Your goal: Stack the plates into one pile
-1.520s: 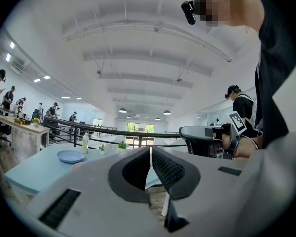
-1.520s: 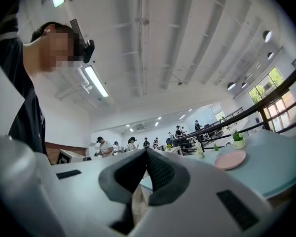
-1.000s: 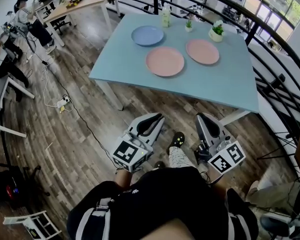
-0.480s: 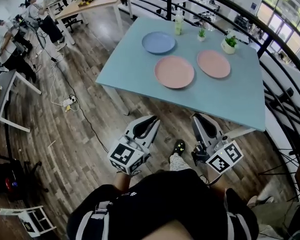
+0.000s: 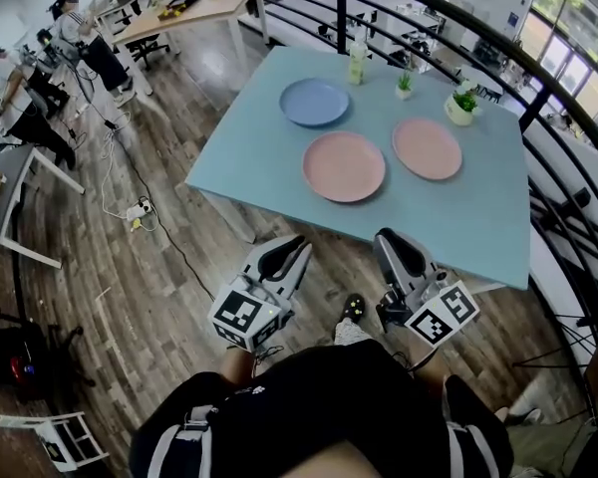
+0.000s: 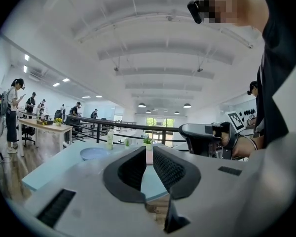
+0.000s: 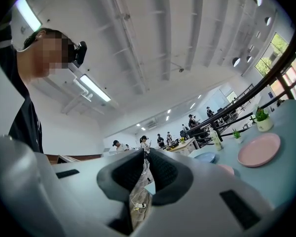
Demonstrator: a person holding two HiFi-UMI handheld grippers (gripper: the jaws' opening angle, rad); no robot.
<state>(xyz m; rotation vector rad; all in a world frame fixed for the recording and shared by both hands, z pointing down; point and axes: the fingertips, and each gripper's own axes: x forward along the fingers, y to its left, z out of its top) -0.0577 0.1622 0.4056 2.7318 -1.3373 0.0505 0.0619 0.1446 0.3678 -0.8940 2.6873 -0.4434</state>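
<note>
Three plates lie apart on the light-blue bench [image 5: 458,217]: a blue plate [image 5: 315,102] far left, a pink plate [image 5: 344,166] nearest the front edge, and a second pink plate [image 5: 427,148] to its right. The left gripper [image 5: 297,246] and the right gripper [image 5: 385,240] are held short of the bench, well apart from the plates. The fingers of each are drawn together and hold nothing.
</note>
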